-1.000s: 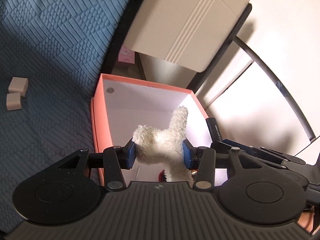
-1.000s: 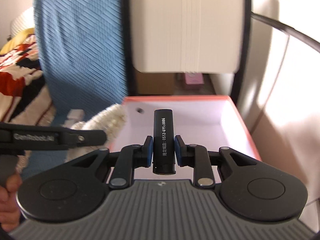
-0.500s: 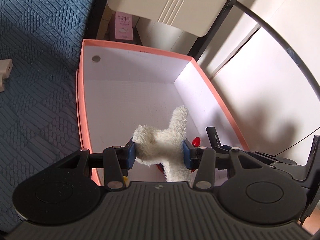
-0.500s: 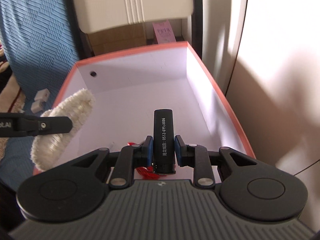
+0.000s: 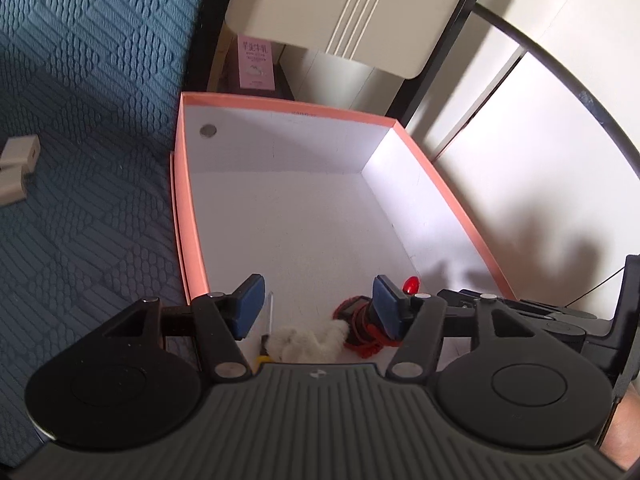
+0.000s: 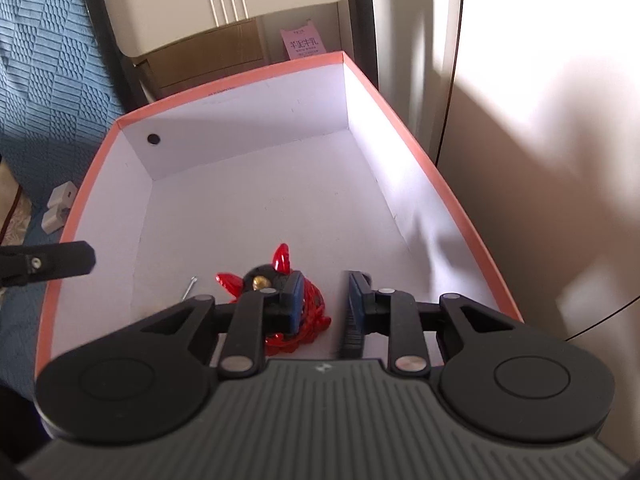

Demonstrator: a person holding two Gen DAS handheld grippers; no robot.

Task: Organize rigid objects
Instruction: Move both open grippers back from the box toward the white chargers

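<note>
White plush toy [image 5: 306, 343] lying crosswise on the box [image 5: 188, 216] floor, released.

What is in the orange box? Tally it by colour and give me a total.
White: 1, plush toy
Red-and-black: 1, horned toy
Black: 1, stick between the open right tongs
Silver: 1, thin metal pin
Total: 4. A yellow bit beside the plush toy is too hidden to count.
</note>
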